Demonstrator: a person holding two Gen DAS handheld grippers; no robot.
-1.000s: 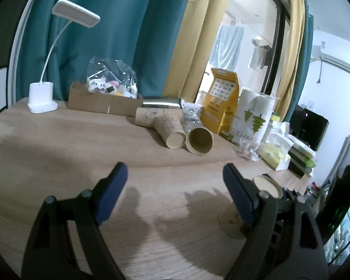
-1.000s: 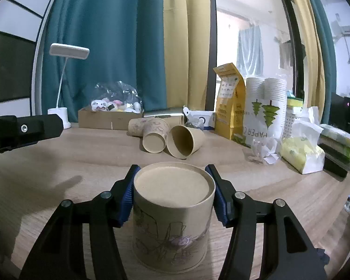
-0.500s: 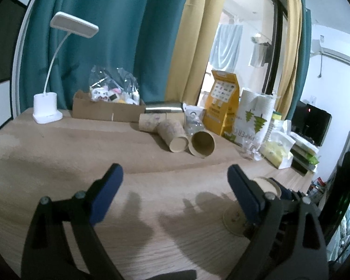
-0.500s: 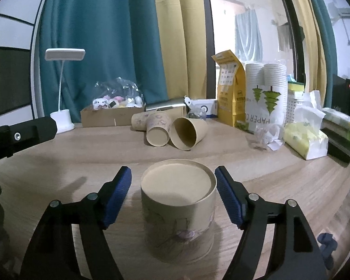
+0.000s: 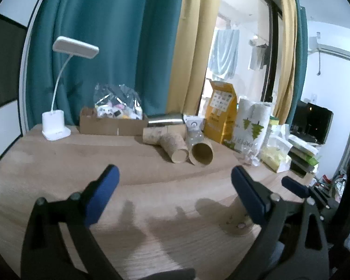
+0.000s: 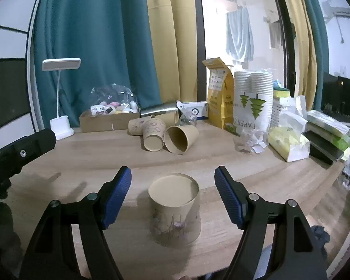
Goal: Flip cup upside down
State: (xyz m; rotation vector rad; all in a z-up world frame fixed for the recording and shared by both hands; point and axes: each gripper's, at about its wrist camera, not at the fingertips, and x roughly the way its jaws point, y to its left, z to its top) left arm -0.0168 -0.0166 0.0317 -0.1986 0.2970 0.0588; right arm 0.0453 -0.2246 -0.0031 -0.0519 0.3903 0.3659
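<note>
A tan paper cup (image 6: 175,212) with a drawing on its side stands upside down on the wooden table (image 6: 81,163), base up. My right gripper (image 6: 172,179) is open, its blue fingers apart on either side of the cup without touching it. In the left wrist view the same cup (image 5: 236,221) shows low at the right, partly hidden behind my right finger. My left gripper (image 5: 175,177) is open and empty above bare table.
Several tan paper cups (image 6: 168,135) lie on their sides further back. Behind them are a cardboard box (image 6: 107,121), a white desk lamp (image 6: 60,126), a yellow bag (image 6: 218,98), a cup stack pack (image 6: 253,102) and tissue packs (image 6: 289,142) at the right.
My right gripper has opened wider and drawn back from the upside-down cup, which stays standing. The left gripper has shifted slightly, still open.
</note>
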